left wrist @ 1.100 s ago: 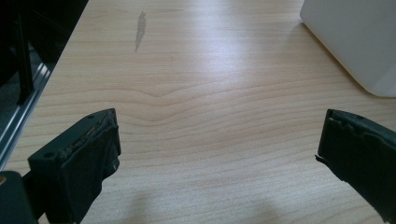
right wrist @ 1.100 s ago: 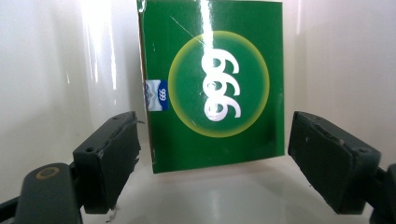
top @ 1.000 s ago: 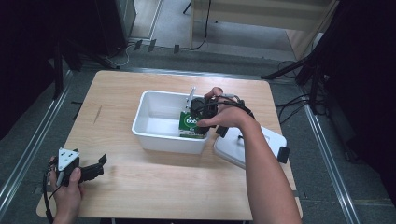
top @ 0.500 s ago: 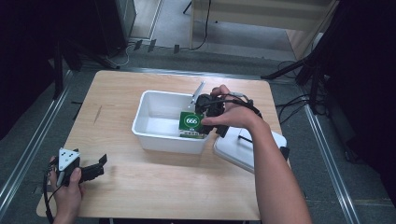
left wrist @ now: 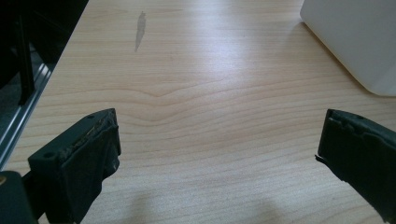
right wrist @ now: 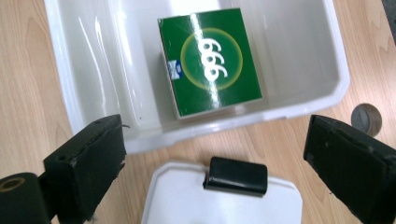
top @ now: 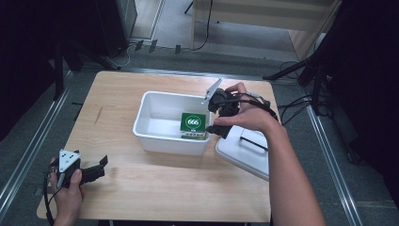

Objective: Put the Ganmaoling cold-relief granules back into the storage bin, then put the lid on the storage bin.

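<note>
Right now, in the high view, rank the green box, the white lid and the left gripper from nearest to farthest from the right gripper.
From the right gripper:
1. Green box, just to its left, inside the white bin.
2. White lid, on the table below it, toward the person.
3. Left gripper, at the table's near left corner.

The box (top: 194,125) lies in the tub (top: 160,136), at its right end, with the lid (top: 244,150) on the table (top: 141,188) just right of the tub.
</note>
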{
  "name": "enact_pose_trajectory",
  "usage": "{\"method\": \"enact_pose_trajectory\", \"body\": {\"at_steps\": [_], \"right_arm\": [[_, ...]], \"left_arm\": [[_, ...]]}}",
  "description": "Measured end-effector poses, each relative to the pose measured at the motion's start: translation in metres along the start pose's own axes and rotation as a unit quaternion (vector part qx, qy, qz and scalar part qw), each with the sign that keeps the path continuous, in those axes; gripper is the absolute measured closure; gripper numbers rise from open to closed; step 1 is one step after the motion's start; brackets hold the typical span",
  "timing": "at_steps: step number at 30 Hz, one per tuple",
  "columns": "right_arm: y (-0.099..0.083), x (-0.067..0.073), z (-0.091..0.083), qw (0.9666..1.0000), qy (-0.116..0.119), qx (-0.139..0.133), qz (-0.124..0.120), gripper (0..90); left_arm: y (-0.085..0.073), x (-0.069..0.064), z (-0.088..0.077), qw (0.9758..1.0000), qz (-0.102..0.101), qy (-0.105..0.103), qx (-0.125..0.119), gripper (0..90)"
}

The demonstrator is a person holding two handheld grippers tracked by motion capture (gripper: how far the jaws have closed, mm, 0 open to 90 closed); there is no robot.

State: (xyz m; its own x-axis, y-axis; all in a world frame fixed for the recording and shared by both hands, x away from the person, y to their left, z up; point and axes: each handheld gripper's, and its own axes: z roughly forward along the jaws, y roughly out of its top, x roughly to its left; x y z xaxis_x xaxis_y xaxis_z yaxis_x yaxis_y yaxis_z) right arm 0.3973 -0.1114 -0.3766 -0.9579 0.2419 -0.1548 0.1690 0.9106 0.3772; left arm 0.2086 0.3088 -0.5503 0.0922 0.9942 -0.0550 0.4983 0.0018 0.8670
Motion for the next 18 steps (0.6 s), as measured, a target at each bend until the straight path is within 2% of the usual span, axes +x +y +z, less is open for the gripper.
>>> {"method": "enact_pose_trajectory", "body": {"at_steps": [11,15,18], "right_arm": [[-0.028,0.0,-0.014,0.9997,-0.016,0.008,0.014,1.1],[-0.04,0.001,-0.015,0.9995,-0.015,0.015,0.022,1.2],[-0.051,0.003,-0.013,0.9991,-0.025,0.027,0.022,1.5]], "left_arm": [[0.0,-0.001,0.0,1.0,-0.001,0.003,-0.001,0.0],[-0.001,-0.001,0.0,1.0,0.0,0.003,-0.003,0.0],[-0.001,-0.001,-0.001,1.0,0.002,0.002,-0.002,0.0]]}}
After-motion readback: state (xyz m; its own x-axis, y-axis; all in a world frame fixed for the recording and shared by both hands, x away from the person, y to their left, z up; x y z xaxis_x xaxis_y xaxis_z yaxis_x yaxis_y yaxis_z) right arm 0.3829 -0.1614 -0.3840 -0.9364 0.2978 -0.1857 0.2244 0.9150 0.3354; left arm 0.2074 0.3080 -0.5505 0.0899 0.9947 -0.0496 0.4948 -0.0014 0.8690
